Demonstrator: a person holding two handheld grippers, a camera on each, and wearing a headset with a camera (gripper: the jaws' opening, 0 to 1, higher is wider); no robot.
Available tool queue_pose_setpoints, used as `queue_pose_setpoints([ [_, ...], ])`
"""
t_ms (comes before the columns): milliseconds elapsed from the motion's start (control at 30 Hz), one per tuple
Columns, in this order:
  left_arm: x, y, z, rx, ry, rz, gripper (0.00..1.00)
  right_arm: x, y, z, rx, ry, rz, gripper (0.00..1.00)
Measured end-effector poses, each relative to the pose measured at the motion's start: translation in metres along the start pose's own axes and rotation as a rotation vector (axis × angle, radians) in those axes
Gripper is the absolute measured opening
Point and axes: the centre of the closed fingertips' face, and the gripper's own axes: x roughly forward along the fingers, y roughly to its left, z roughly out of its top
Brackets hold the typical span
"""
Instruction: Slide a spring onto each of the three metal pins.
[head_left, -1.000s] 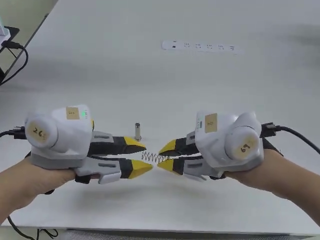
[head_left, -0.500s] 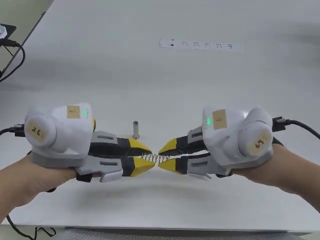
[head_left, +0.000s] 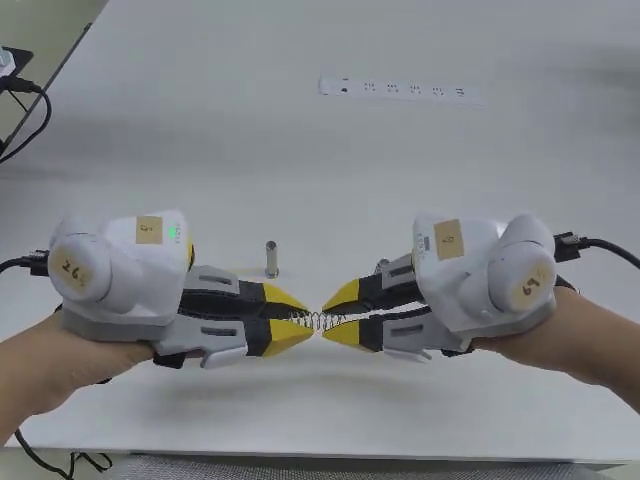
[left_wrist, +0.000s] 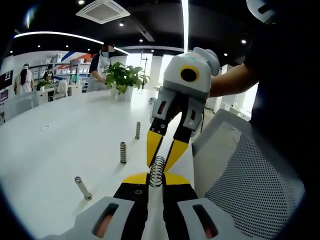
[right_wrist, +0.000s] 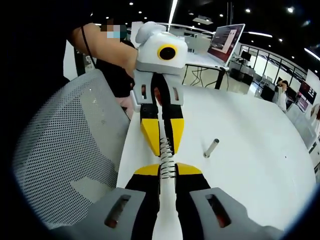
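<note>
The left tongs (left_wrist: 156, 181) and the right tongs (right_wrist: 167, 172) meet tip to tip above the near part of the white surface (head_left: 300, 170), each carried in one of the person's hands. Between them runs a short coil spring (head_left: 318, 320), lying roughly level and clear of the surface. Both pairs of tongs are closed on it. The left gripper view shows one end of the coil pinched between that gripper's own yellow tips. The right gripper view shows the other end caught the same way between its own. Only a short stretch of bare coil shows between the opposing tips.

A bare metal pin (head_left: 271, 258) stands upright on the surface just beyond the left tongs, apart from the spring and untouched. In the left gripper view two more pins stand in a row past it, a middle pin (left_wrist: 122, 152) and a far pin (left_wrist: 137, 130). Both look ribbed along their shafts, but they are too small to tell whether coils sit on them.

A white power strip (head_left: 400, 90) lies well back on the surface, and a dark cable (head_left: 30, 120) trails off its far left corner. A grey mesh chair back (right_wrist: 65, 145) stands at the surface's near edge beside the person.
</note>
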Motion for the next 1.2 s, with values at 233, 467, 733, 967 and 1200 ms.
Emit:
queue_pose_setpoints([
  [233, 0.000, -0.001, 0.000, 0.003, 0.000, -0.004, 0.02, 0.000, 0.000, -0.001, 0.009, 0.000, -0.002, 0.08],
  [467, -0.002, -0.002, 0.001, -0.008, -0.002, -0.005, 0.02, -0.002, -0.001, -0.001, 0.046, -0.011, -0.014, 0.09],
  [733, -0.004, -0.001, 0.004, -0.018, -0.015, -0.007, 0.01, -0.005, 0.000, -0.013, 0.075, 0.004, -0.017, 0.10],
  [967, -0.005, -0.002, 0.005, -0.023, -0.020, -0.011, 0.02, -0.007, -0.001, -0.009, 0.162, -0.056, -0.009, 0.09],
  [1200, -0.005, -0.005, 0.005, -0.025, -0.023, -0.022, 0.02, -0.008, 0.001, -0.007, 0.221, -0.085, 0.017, 0.09],
])
